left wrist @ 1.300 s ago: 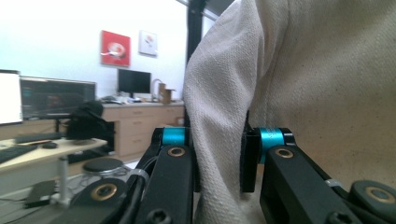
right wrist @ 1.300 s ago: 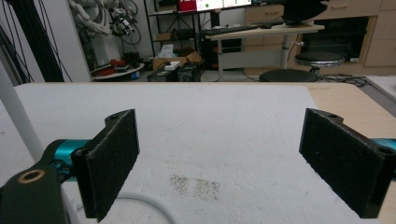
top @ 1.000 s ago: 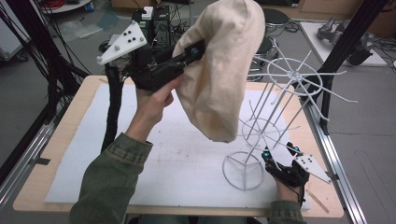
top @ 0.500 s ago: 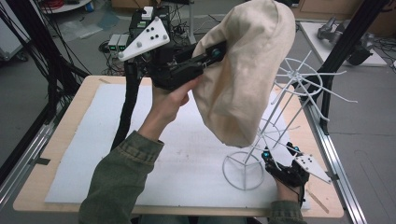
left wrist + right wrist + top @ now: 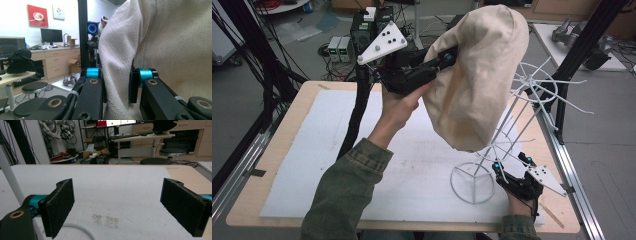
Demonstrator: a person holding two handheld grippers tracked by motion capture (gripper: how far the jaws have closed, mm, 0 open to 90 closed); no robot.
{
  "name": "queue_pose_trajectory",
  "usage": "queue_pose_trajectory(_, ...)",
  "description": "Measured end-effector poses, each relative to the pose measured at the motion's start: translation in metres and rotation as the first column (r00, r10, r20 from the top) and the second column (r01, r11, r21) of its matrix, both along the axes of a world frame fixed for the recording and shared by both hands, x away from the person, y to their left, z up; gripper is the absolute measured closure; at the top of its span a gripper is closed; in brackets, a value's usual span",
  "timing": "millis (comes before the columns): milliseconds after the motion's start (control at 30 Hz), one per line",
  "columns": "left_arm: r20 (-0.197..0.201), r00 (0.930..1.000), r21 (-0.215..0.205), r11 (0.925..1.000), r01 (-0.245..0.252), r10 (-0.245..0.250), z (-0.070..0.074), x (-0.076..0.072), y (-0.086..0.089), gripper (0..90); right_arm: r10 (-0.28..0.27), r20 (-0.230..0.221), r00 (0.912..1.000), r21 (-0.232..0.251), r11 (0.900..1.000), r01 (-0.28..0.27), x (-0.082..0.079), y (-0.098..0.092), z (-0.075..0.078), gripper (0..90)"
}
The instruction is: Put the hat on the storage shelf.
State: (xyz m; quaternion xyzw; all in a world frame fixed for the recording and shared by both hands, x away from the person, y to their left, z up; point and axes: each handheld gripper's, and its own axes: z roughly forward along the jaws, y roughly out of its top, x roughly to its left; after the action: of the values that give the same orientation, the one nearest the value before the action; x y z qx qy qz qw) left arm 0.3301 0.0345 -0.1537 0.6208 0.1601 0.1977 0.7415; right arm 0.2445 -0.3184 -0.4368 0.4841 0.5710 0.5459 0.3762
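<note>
Your left gripper (image 5: 451, 56) pinching the cream cloth bag (image 5: 479, 75), held high over the white wire rack (image 5: 512, 125), long axis near upright, rounded end upward, your right gripper (image 5: 512, 167) spread wide beside the rack's ring base.

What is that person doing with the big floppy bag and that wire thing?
A person holds a cream cloth bag up in the air, pinched in the left gripper. It hangs beside a white wire rack standing on the white foam mat. The right gripper sits open by the rack's round base, holding nothing.
</note>
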Motion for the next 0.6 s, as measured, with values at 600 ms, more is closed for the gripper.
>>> queue_pose_trajectory(600, -0.014, 0.9998, 0.095, 0.9954, -0.013, 0.015, -0.024, 0.001, -0.015, 77.9, 0.004, -0.003, 1.0000, -0.004, 1.000, -0.004, 0.000, 0.000, 0.000, 11.2)
